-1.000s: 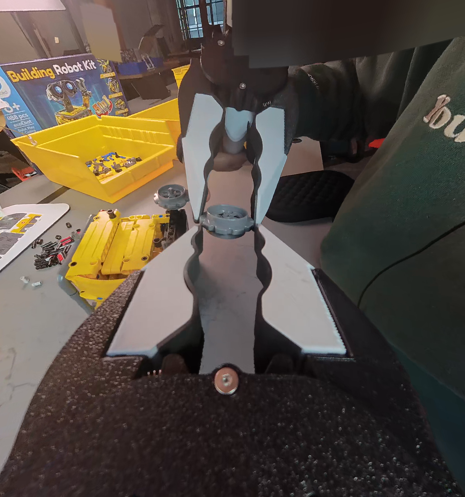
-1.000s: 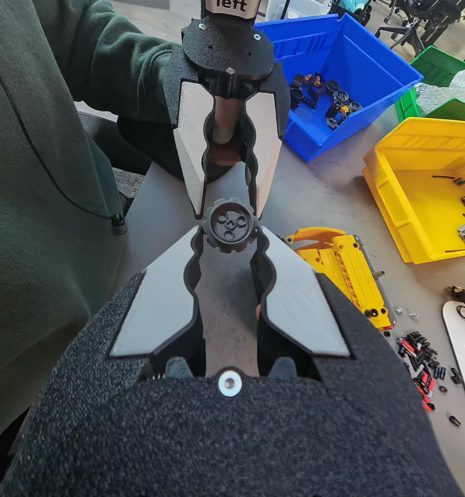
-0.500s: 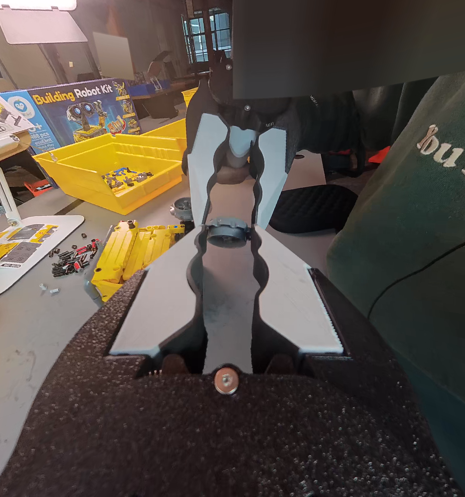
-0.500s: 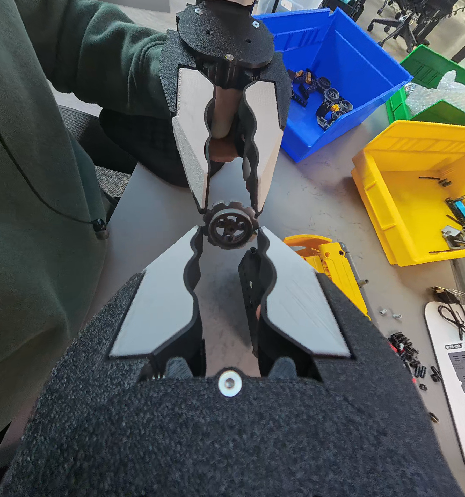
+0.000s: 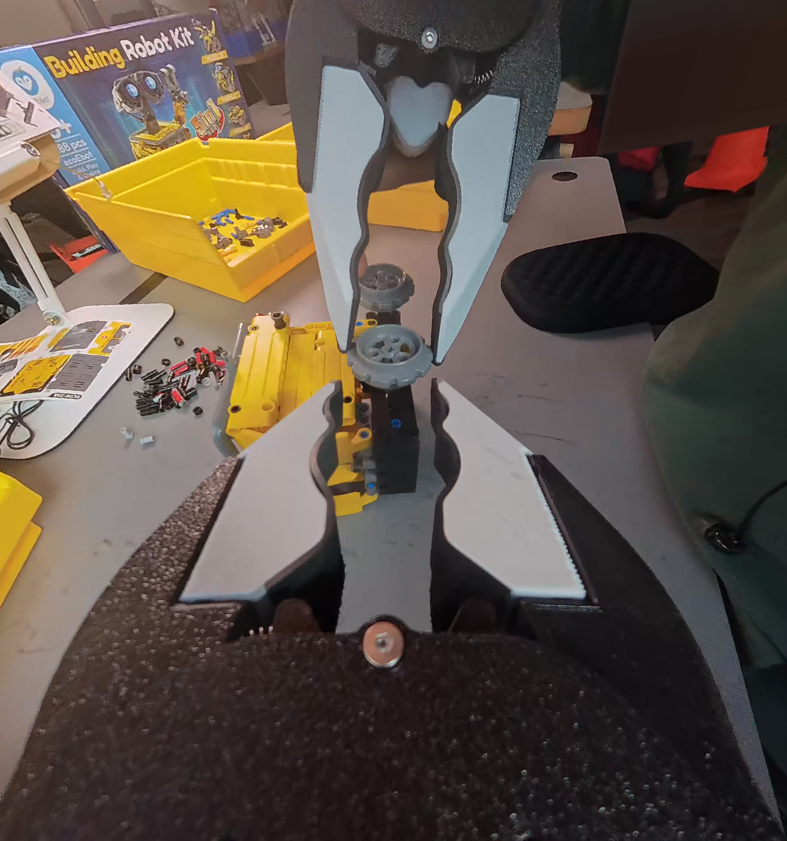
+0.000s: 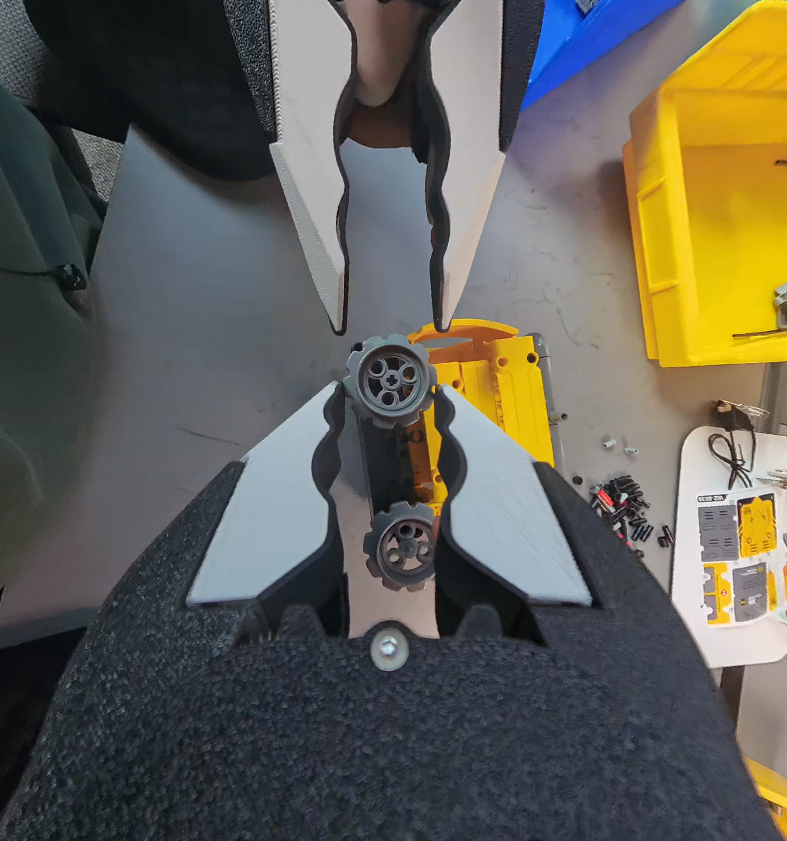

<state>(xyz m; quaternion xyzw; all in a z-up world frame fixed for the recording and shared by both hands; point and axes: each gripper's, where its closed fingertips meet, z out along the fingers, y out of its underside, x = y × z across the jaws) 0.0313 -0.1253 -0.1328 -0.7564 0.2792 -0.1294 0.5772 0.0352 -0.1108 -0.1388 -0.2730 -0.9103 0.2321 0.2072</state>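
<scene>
Two toothed wheels (image 6: 388, 386) sit on the yellow model (image 6: 496, 400); right claw (image 6: 389, 387) grips one, left claw (image 5: 385, 387) hangs released

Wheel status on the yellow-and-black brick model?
Done: one grey toothed plastic wheel sits on the yellow-and-black brick model's black beam. In hand: right gripper clamps a second grey wheel at the beam's other end; left gripper open, clear of it. Left: seating unconfirmed; loose black pins lie beside.
</scene>
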